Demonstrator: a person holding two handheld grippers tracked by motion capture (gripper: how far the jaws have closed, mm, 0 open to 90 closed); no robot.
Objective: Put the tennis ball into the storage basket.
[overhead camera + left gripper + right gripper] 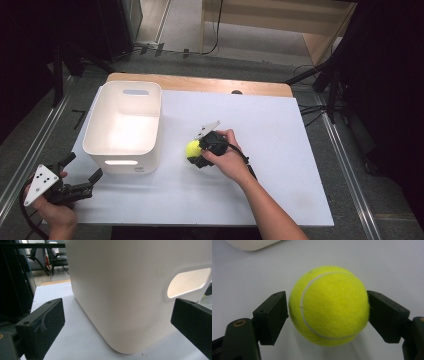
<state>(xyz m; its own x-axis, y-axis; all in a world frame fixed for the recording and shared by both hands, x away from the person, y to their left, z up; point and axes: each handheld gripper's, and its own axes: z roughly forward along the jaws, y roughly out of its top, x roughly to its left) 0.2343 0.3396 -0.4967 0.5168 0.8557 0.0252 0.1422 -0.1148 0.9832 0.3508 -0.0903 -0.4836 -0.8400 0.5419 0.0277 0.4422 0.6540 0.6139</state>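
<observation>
**Fuzzy ball pinched at mid-worktop**

The right hand-held gripper (328,312) has its flat black pads pressed to both sides of a felt-covered yellow tennis ball (329,306), round with a pale curved seam. The ball sits on the smooth white worktop (280,150), just right of a glossy white plastic bin (125,125) with rounded corners and slot handles. The left hand-held gripper (82,172) waits at the near left corner, jaws spread wide, holding nothing.
</observation>
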